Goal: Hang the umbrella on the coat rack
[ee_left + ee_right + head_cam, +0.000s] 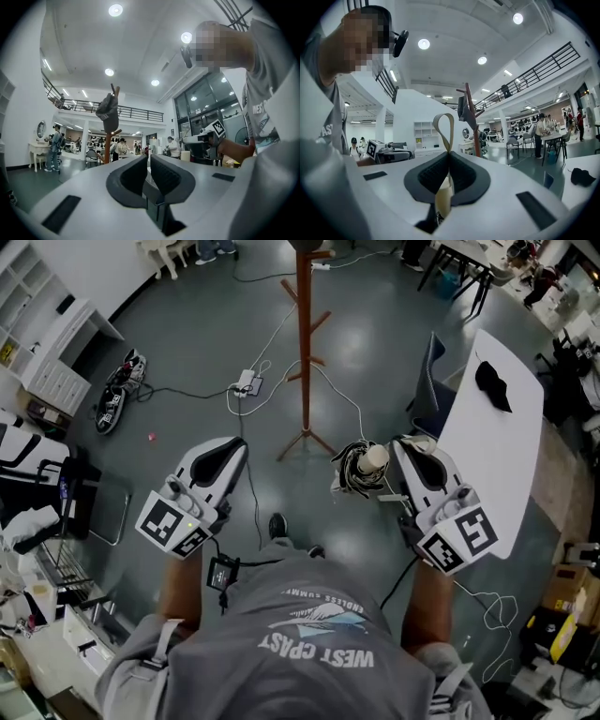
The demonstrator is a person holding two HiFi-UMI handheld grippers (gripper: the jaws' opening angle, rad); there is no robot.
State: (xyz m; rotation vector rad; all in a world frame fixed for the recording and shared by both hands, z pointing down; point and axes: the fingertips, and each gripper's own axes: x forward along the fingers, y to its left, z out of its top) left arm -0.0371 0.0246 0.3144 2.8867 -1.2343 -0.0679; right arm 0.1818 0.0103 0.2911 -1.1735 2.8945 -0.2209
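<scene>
Grey floor point(187, 343), cables point(274, 341) trailing past wooden rack point(305, 352) ahead. White table point(497, 465) at right. Right gripper point(449, 157) clamped on folded umbrella point(361, 470), strap loop sticking up, apart from rack. Left gripper point(148, 161): jaws nearly together, nothing between.

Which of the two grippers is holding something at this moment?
The right gripper: its jaws are shut on the beige strap of the umbrella. The left gripper has its jaws close together with nothing between them.
</scene>
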